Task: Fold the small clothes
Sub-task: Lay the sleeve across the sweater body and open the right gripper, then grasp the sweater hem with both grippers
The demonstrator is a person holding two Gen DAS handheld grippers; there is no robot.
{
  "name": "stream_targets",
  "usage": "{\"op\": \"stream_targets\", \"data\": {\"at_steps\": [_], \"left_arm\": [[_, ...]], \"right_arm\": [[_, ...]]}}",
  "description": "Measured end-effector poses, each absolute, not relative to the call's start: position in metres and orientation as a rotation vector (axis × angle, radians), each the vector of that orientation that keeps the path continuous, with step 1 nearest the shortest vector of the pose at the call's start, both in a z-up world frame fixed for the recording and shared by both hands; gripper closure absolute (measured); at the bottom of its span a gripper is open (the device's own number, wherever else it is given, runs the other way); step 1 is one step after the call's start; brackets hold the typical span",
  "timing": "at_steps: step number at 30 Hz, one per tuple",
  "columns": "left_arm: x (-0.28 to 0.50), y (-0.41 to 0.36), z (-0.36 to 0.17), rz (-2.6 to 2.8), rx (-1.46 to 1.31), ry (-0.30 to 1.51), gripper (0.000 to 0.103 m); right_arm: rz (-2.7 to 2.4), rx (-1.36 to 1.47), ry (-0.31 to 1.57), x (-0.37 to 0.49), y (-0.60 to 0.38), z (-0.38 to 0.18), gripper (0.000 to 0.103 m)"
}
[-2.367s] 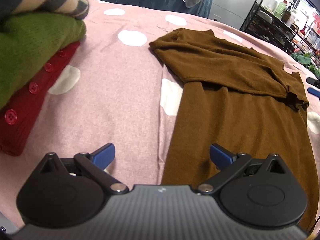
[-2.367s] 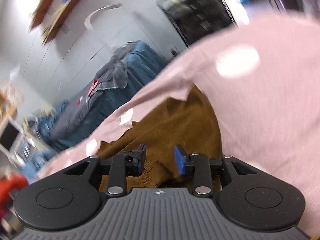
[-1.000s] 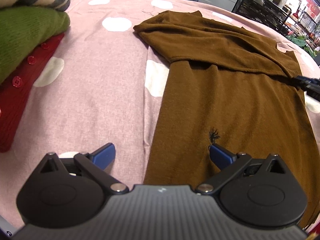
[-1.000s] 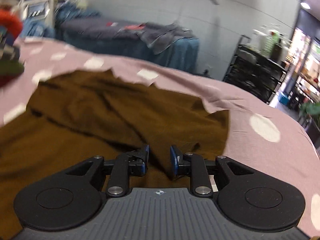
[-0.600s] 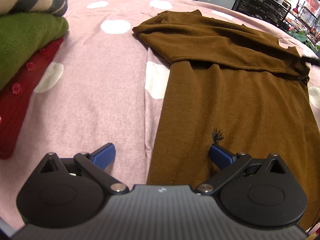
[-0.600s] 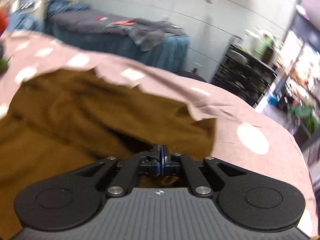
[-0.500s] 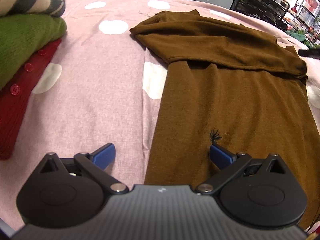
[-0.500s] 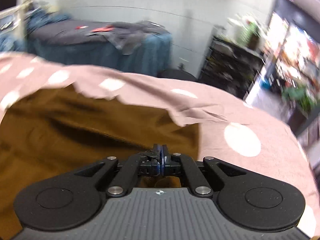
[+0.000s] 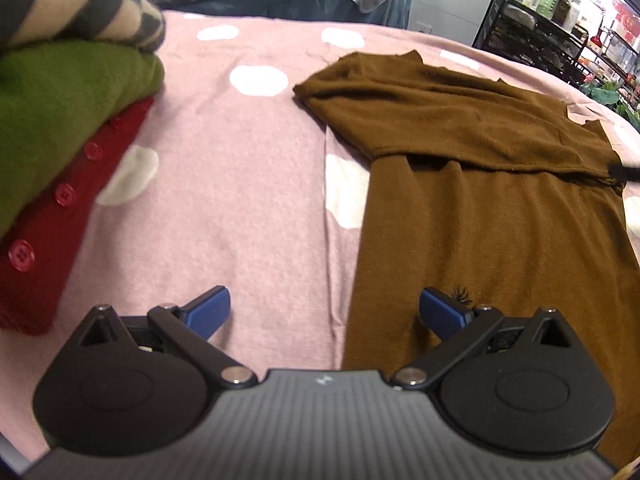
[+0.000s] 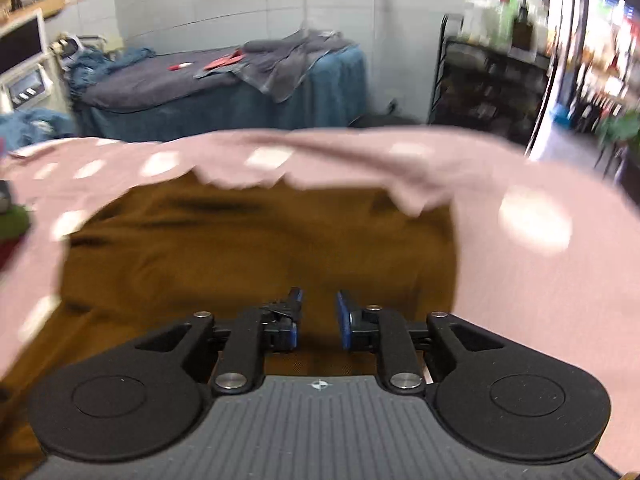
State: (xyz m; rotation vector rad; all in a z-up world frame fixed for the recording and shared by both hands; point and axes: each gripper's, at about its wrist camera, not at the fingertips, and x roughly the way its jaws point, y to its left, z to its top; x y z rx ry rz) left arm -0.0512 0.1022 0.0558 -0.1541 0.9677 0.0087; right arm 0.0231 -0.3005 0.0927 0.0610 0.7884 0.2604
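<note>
A brown sweater (image 9: 480,220) lies flat on the pink dotted cloth (image 9: 240,180), one sleeve folded across its upper part. My left gripper (image 9: 324,300) hovers wide open over the sweater's near left edge, one finger above the cloth and the other above the brown fabric. In the blurred right wrist view, the brown sweater (image 10: 240,248) fills the middle. My right gripper (image 10: 319,304) hangs just above it, its jaws opening with nothing between them. Its black tip (image 9: 623,171) shows at the sweater's far right corner.
A stack of folded clothes sits at the left: a striped piece (image 9: 72,8) on a green knit (image 9: 60,100) on a red buttoned one (image 9: 48,240). Beyond the cloth stand a blue-covered bed (image 10: 220,96) and a black shelf rack (image 9: 540,40).
My right gripper closed at the sweater's corner half a second ago; now its jaws stand apart and its view has rolled level. The left gripper has barely moved.
</note>
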Motion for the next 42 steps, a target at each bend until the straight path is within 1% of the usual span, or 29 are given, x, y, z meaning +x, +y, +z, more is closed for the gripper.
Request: {"op": "stream_targets", "data": {"at_steps": [2,9,10,11,12,17,24,34,37,39,40,41,42], "left_arm": [[-0.055,0.102,0.056,-0.021,-0.139,0.947,0.000],[-0.063,0.085,0.055,-0.067,-0.024,0.952,0.000],[-0.063,0.083,0.055,-0.068,-0.019,0.953,0.000],[-0.064,0.082,0.055,-0.069,-0.016,0.954,0.000],[-0.065,0.081,0.056,-0.072,-0.013,0.954,0.000],[-0.073,0.074,0.055,-0.117,0.032,0.950,0.000],[-0.084,0.065,0.043,-0.225,0.151,0.977,0.000],[-0.107,0.077,0.039,-0.315,0.145,1.002,0.001],[-0.125,0.078,0.042,-0.349,0.168,0.997,0.011],[-0.137,0.078,0.045,-0.380,0.183,0.995,0.025],[-0.142,0.077,0.047,-0.392,0.183,0.994,0.030],[-0.146,0.078,0.049,-0.403,0.176,0.993,0.041],[-0.149,0.078,0.050,-0.409,0.174,0.993,0.055]], "right_arm": [[0.282,0.098,0.793,-0.006,-0.301,0.092,0.066],[0.288,0.134,0.821,-0.072,-0.306,0.094,0.061],[0.287,0.156,0.826,-0.078,-0.309,0.094,0.052],[0.280,0.175,0.836,-0.081,-0.312,0.092,0.039],[0.267,0.190,0.842,-0.085,-0.314,0.090,0.035],[0.254,0.229,0.912,-0.116,-0.320,0.076,0.034],[0.285,0.283,0.921,-0.152,-0.318,0.074,0.033],[0.326,0.353,0.937,-0.185,-0.317,0.070,0.032],[0.348,0.356,0.953,-0.188,-0.315,0.071,0.032],[0.366,0.370,0.960,-0.191,-0.316,0.071,0.032],[0.370,0.375,0.964,-0.192,-0.315,0.071,0.032],[0.371,0.378,0.965,-0.193,-0.316,0.070,0.032],[0.371,0.386,0.964,-0.193,-0.316,0.069,0.032]]}}
